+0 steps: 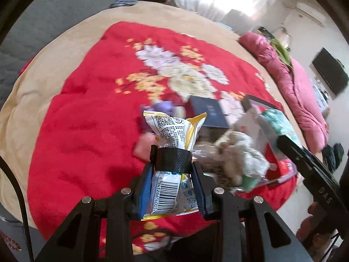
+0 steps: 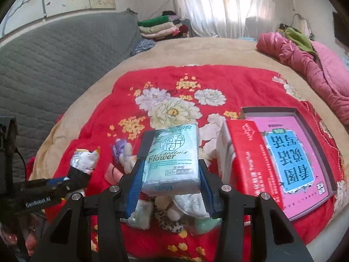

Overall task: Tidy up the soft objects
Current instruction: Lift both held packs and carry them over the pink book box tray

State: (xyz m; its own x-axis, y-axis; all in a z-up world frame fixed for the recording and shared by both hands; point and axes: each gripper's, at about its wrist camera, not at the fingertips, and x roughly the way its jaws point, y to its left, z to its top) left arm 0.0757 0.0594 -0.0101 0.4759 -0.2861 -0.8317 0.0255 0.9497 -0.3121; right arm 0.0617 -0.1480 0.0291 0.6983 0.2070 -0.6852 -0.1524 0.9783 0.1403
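Where the tan bed (image 2: 91, 100) fills the room between the grey quilted headboard (image 2: 54, 61) and the white curtains (image 2: 220, 6), your red floral blanket (image 2: 122, 100) covers its middle. Above it your right gripper (image 2: 171, 163) clamps the pale tissue pack (image 2: 174, 159), held upright beside the red box (image 2: 250, 159), while your left gripper (image 1: 172, 159) squeezes the snack packet (image 1: 172, 135) at its waist.

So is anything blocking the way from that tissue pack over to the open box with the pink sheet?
Yes. The tissue pack, held in the right tool, has the red carton standing between it and the open box. The carton leans over the box's near-left edge, so the pack would probably have to go over it.
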